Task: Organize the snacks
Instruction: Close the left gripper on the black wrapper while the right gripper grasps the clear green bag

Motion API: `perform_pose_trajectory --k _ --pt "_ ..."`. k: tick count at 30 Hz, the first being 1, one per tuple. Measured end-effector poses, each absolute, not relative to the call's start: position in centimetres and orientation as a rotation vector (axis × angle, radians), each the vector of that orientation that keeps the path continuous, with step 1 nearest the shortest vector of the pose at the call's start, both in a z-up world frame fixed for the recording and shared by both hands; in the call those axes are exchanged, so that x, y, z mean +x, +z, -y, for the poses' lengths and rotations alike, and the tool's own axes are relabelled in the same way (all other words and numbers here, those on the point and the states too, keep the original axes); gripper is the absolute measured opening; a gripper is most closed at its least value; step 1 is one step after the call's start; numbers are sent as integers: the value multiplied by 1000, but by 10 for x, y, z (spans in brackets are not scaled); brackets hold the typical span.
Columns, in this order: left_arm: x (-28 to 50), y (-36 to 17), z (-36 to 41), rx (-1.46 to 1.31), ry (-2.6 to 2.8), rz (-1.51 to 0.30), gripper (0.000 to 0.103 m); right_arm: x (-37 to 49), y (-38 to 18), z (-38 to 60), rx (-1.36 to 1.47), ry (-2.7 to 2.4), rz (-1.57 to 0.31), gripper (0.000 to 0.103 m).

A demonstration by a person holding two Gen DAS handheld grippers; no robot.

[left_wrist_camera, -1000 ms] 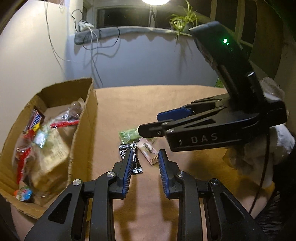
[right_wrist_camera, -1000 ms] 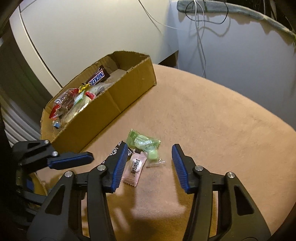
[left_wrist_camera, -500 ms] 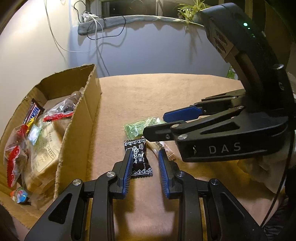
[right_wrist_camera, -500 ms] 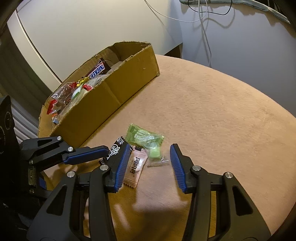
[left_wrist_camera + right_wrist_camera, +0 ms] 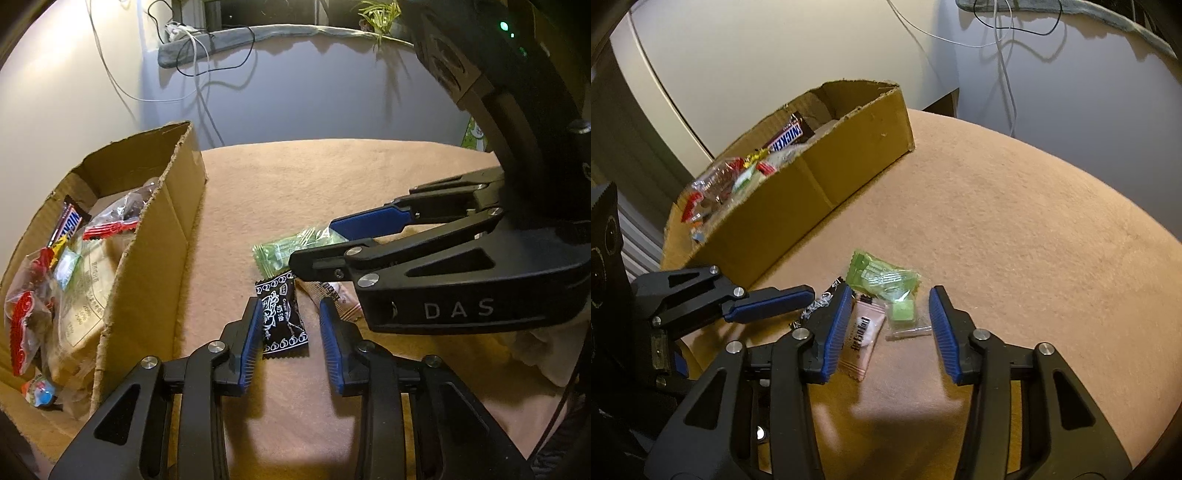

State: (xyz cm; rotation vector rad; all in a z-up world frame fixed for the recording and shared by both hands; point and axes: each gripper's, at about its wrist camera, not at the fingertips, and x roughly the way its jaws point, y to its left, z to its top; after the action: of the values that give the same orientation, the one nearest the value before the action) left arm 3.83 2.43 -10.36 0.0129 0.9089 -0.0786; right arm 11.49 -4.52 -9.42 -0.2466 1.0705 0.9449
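On the tan tabletop [image 5: 1015, 221], just beside the cardboard box [image 5: 820, 184] already holding a Snickers bar [image 5: 786, 136] and other packets, four small snacks lay in a loose cluster. The left gripper [image 5: 286, 339] stood with its fingers spread and empty, straddling the black candy wrapper [image 5: 280, 317], which lay flat between the two blue pads without clearly touching either. The right gripper [image 5: 888, 328] was likewise spread wide and held nothing; between its fingers lay the pink sachet [image 5: 858, 338] and a small clear packet with a green cube [image 5: 903, 314], while the larger green packet [image 5: 881, 275] sat just beyond the tips.

All of these looked light, thin and crinkly, so they would probably give under pressure and slide easily on the cloth-like surface. The glossy film seemed slippery; a pinch across the filled middle of the black wrapper would likely hold better than one on its crimped ends. The pink sachet overlapped the clear packet's neighbourhood closely, so closing there risked taking two at once or flicking one aside.
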Motion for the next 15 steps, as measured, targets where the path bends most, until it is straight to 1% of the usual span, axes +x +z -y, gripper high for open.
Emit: perform_pose_trajectory --k 5,6,7,8,15 --pt "37 -104 -26 10 -84 -907 29 118 -94 49 -255 925 -1066 25" --pt "37 -104 -26 12 -81 -905 26 118 -94 50 -254 923 -1067 24" --pt "36 -104 -27 12 -68 -903 20 119 -94 51 -253 922 -1067 23" --pt "37 -104 -28 7 -65 -902 19 119 -94 52 -251 921 -1067 23" --pt "34 -102 -29 -10 -78 -894 18 117 -91 54 -263 901 -1049 22"
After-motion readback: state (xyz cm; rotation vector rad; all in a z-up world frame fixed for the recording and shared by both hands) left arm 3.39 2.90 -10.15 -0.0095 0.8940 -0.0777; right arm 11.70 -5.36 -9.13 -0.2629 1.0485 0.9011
